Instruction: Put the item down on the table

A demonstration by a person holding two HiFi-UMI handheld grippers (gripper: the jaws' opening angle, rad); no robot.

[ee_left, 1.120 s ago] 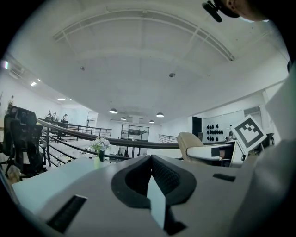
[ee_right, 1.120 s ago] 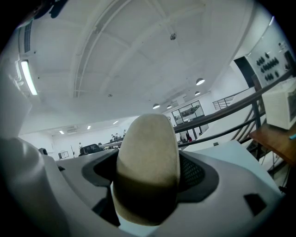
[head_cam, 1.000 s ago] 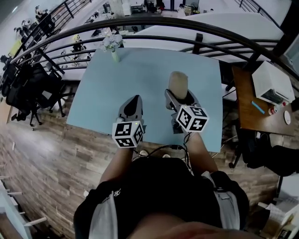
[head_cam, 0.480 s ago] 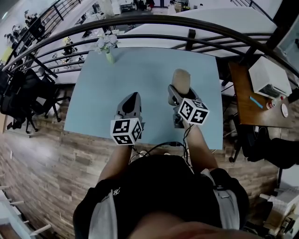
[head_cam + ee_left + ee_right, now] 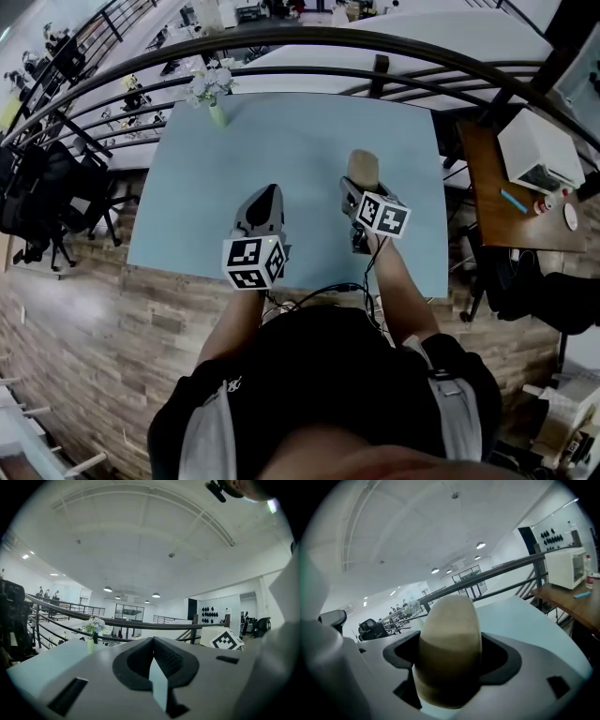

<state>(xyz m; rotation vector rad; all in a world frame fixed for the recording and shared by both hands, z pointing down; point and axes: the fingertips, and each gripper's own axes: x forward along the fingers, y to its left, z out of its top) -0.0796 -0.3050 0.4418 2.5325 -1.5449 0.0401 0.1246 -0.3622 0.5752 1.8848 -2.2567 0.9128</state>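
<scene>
The item is a tan, rounded cylinder-like block [image 5: 364, 166], and my right gripper [image 5: 360, 190] is shut on it over the right half of the light blue table [image 5: 281, 141]. In the right gripper view the block [image 5: 450, 639] fills the gap between the two jaws and sticks out past them. Whether its bottom touches the table cannot be told. My left gripper [image 5: 268, 197] hovers over the table's near middle, to the left of the block. Its jaws are pressed together with nothing between them [image 5: 153, 654].
A small vase of pale flowers [image 5: 214, 94] stands at the table's far left corner. A dark curved railing [image 5: 309, 42] runs behind the table. To the right is a brown desk with a white microwave [image 5: 536, 155]. Black chairs [image 5: 47, 187] stand to the left.
My right gripper with the block has sunk lower toward the table; its marker cube looks smaller. The left gripper has barely moved.
</scene>
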